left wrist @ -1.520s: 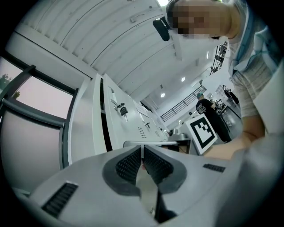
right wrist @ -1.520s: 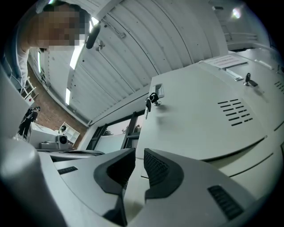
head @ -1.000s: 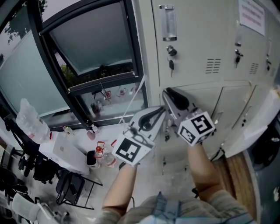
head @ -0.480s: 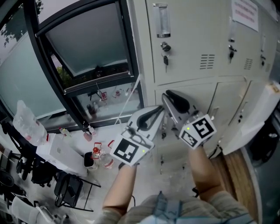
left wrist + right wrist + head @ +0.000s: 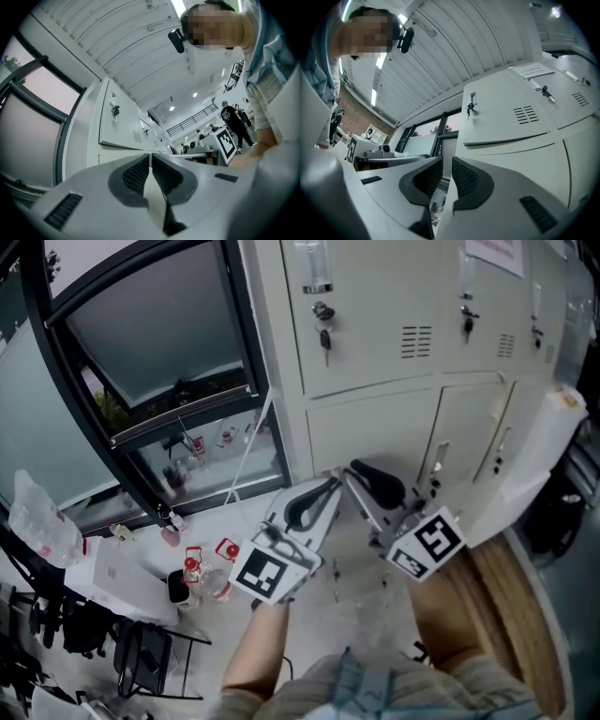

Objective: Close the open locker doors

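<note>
Locker door [image 5: 531, 463] at right not yet closed; your left claw [image 5: 330, 486] and right claw [image 5: 354, 472] both pinched together, empty.

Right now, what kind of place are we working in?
Probably a locker area in a workplace or lab hall: a bank of pale metal lockers with keys in their locks, one locker door standing open at the right, and a big dark-framed window beside them.
</note>
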{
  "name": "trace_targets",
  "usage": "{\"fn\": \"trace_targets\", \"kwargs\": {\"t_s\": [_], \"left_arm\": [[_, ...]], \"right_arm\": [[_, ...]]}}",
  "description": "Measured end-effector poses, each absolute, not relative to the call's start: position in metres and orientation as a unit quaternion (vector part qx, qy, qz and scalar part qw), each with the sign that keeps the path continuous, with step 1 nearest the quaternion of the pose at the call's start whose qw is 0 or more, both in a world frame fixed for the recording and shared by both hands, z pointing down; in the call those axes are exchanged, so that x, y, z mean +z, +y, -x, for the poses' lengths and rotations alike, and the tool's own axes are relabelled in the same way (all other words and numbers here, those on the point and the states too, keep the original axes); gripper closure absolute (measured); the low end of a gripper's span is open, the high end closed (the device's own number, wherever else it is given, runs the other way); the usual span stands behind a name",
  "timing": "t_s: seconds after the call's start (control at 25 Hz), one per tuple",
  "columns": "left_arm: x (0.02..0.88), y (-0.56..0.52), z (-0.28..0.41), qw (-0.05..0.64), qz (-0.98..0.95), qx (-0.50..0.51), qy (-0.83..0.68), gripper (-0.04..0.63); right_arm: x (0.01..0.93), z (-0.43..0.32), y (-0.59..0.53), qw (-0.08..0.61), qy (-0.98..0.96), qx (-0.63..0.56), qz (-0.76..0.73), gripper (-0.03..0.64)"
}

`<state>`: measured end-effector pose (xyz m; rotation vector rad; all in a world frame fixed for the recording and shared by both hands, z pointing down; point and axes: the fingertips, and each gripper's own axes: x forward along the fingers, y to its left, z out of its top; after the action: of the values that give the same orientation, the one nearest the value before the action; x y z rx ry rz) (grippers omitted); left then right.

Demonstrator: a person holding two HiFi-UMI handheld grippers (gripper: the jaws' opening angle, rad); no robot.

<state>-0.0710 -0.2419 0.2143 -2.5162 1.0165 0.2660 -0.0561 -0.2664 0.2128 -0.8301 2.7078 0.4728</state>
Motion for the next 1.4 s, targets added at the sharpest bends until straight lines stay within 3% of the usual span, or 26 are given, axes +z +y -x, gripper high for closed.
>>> {"fn": "trace_targets", "kwargs": {"t_s": [0.84,1.12,1.4], "left_arm": [[0.358,-0.172,0.047,0.086,0.95,0.061,0.293,0.592],[0.402,-0.145,0.051,0.042,0.959,0.037,0.277,0.592],[0.397,-0.134,0.047,0.049,0.962,0.04,0.266,0.591]], "right_arm": [[0.352,0.038,-0.164,0.048,0.938,0.068,0.338,0.56],[0.387,0.036,-0.134,0.025,0.941,0.041,0.336,0.614],[0.39,0.04,-0.122,0.023,0.941,0.048,0.335,0.615]]}}
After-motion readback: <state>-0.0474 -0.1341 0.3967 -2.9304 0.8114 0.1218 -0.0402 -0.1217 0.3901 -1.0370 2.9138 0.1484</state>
